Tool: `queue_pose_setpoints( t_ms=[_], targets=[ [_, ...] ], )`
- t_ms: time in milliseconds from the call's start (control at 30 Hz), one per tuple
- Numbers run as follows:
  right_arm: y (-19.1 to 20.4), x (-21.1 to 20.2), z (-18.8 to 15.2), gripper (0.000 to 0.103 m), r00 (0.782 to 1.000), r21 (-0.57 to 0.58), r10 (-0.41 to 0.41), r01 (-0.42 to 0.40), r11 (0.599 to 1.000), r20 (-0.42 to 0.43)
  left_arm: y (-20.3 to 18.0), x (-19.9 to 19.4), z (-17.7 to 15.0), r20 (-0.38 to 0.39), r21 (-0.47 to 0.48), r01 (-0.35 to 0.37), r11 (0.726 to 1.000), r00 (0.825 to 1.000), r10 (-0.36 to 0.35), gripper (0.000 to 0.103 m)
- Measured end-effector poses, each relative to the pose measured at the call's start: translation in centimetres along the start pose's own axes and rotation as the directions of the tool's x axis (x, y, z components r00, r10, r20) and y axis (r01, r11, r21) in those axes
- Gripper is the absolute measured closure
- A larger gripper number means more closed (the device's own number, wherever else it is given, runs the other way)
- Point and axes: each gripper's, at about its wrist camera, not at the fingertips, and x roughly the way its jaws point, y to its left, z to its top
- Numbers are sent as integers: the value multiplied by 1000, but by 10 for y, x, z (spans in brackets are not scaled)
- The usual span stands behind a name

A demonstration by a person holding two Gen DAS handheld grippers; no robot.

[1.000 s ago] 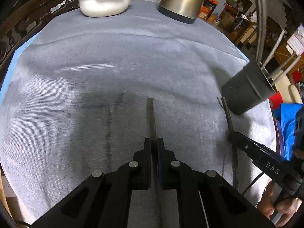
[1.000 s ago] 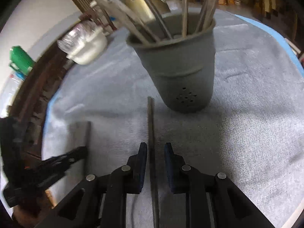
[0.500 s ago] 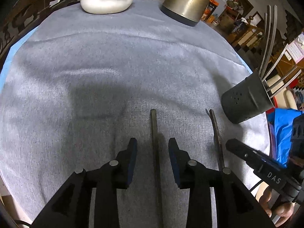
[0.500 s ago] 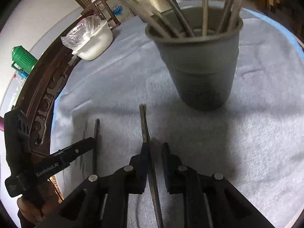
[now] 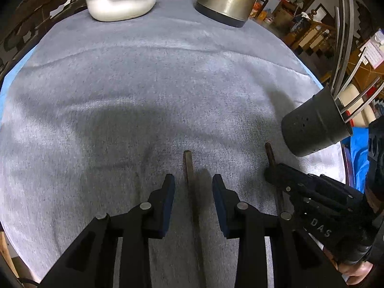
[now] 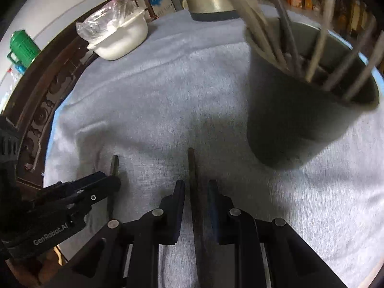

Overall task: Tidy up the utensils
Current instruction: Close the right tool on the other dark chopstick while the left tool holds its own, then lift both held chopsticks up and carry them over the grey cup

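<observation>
Left wrist view: a dark utensil handle (image 5: 189,175) lies flat on the grey cloth (image 5: 144,84), between the spread fingers (image 5: 168,192) of the left gripper (image 5: 193,187), untouched.
Right wrist view: a second handle (image 6: 193,172) runs between the right gripper (image 6: 196,192) fingers, gap narrow; contact unclear.
Holder: dark utensil cup (image 5: 314,124) at 2 o'clock, cutlery standing inside.
Far worktop: white dish (image 5: 120,2) at 11, metal kettle (image 5: 225,0) at 12.
</observation>
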Motion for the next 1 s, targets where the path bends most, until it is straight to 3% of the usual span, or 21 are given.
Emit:
queue_pose_setpoints(
  t_ms=[100,233,333,533,700,867,1000],
  targets=[
    [6,3,2,95,999,-38,-38,38,999,-3,0,5,7,-12,1,11,1000,1000,-11,83],
    [1,2,2,97,1000,-43,-22,22,999,-3,1,9,11,-27,-14,10,1000,1000,-10,96],
    [-1,-11,3,97,999,-40,17,-15,999,48,3,7,11,-18,-45,12,999,1000,-13,97],
    [-2,-53,4,97,980,-67,84,-73,995,182,-7,-32,6,120,-51,28,998,993,-22,98],
    [-5,-92,-4,97,940,-79,146,-128,989,309,-19,-79,6,246,-20,41,999,969,-34,98],
    [-12,-132,-14,97,880,-93,200,-177,980,432,-35,-126,1,369,27,54,998,927,-60,98],
    [-18,-156,-20,97,834,-96,211,-189,977,509,-43,-151,-1,419,43,68,997,904,-80,98]
  ],
)
